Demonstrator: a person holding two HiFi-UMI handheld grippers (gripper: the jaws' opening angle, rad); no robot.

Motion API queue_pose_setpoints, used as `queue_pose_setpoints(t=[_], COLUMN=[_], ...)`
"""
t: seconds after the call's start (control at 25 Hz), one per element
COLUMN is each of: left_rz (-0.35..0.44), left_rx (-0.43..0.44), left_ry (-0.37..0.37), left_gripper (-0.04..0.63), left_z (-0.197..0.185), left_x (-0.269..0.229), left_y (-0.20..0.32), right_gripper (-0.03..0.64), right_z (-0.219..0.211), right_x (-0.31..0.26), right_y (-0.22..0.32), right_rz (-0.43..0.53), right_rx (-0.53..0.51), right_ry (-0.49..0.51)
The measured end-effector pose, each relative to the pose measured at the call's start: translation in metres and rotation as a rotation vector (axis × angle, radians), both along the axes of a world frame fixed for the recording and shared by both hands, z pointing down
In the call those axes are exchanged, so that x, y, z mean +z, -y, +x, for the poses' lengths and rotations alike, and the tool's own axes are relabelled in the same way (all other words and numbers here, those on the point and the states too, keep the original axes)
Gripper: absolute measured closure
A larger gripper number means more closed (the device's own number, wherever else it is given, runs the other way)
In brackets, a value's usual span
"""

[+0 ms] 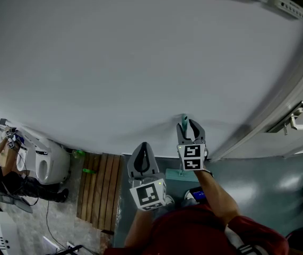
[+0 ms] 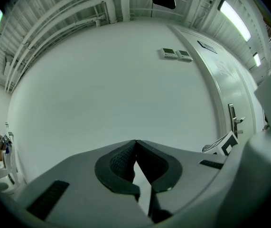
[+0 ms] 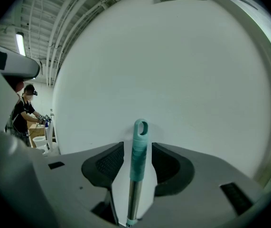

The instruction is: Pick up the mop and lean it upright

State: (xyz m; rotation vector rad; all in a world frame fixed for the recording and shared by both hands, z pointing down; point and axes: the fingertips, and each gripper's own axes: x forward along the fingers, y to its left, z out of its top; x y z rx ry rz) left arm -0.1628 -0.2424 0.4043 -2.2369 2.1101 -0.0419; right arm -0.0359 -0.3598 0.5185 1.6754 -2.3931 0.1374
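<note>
right gripper [image 3: 137,145]: jaws wide apart, pads clear of the mop handle [image 3: 134,184] standing between them | mop handle: upright against the wall [image 1: 140,57] | left gripper [image 2: 135,144]: jaws together, empty

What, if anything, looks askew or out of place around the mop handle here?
Nothing stands out. The teal-tipped mop handle stands near upright against the white wall, between the open jaws of the right claw, clear of both pads.
</note>
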Motion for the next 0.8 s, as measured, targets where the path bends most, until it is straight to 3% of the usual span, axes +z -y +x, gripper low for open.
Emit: queue_pose_setpoints(t=[0.44,0.8], left_rz=[-0.002,-0.01], left_rx=[0.006,0.013], left_ry=[-0.001,-0.017], left_gripper=[0.581,0.583], left_z=[0.002,0.004], left_x=[0.001,0.003], left_y=[0.005,0.004], right_gripper=[0.431,0.431], right_z=[0.003,0.01], right_x=[-0.027,-0.016], right_y=[-0.056,-0.103], right_rz=[0.04,0.004], right_rx=[-0.061,-0.082], right_ry=[0.047,0.056])
